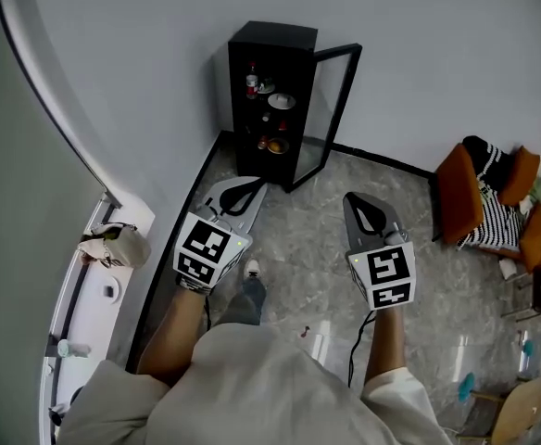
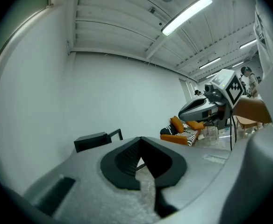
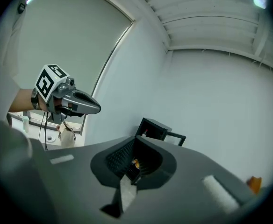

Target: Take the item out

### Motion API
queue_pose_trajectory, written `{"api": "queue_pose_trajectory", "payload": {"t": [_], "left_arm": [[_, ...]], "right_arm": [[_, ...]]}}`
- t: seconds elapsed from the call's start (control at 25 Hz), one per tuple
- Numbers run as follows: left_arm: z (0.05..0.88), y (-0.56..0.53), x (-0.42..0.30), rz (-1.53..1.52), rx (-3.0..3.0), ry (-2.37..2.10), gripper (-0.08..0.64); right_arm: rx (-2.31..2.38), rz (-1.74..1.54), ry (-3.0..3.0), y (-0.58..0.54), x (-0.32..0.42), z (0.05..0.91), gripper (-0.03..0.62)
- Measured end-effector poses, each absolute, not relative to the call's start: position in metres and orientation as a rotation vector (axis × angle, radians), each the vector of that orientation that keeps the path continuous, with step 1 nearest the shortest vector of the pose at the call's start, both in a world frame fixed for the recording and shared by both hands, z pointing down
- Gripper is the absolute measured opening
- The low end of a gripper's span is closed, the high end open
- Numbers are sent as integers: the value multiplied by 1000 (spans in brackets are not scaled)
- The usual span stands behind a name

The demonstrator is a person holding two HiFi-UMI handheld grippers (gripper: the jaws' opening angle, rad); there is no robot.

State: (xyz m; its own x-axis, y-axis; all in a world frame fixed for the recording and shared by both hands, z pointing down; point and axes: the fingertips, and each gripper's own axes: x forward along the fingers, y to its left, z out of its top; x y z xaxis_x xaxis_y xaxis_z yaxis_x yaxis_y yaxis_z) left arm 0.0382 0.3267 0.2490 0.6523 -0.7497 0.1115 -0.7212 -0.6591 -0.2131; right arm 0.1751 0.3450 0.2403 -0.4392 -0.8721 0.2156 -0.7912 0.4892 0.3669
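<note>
2 claws shut, nothing grabbed
The left gripper (image 1: 248, 186) and right gripper (image 1: 356, 202) hang closed and empty, well short of the black cabinet (image 1: 272, 40); its glass door (image 1: 337, 109) is open, items (image 1: 281, 101) sitting on shelves inside.

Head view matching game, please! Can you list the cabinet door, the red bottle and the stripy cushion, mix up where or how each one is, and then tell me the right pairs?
Things:
1. cabinet door
2. red bottle
3. stripy cushion

Place or state:
A. lying on the orange sofa
B. swung open
C. high up inside the black cabinet

Right pairs: 1-B, 2-C, 3-A.
</note>
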Motion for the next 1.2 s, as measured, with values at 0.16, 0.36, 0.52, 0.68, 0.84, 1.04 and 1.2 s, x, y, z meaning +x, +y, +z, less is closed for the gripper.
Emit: {"api": "queue_pose_trajectory", "payload": {"t": [0.16, 0.36, 0.52, 0.68, 0.84, 1.04, 1.2], "left_arm": [[252, 298, 43, -290, -2714, 1222, 3], [263, 251, 41, -311, -2732, 1235, 3], [267, 202, 37, -327, -2745, 1235, 3], [265, 148, 36, -338, -2745, 1231, 3], [269, 98, 30, -340, -2770, 1234, 3], [278, 42, 24, -356, -2793, 1232, 3], [276, -1, 13, -357, -2794, 1243, 3]], "right_arm": [[1411, -267, -2372, 315, 184, 242, 8], [1410, -240, -2369, 264, 184, 250, 8], [1400, -243, -2358, 217, 181, 250, 8], [1410, -246, -2344, 166, 182, 246, 8], [1401, -228, -2328, 115, 176, 251, 8], [1382, -217, -2308, 54, 165, 255, 8], [1376, -219, -2297, 9, 157, 255, 8]]}}
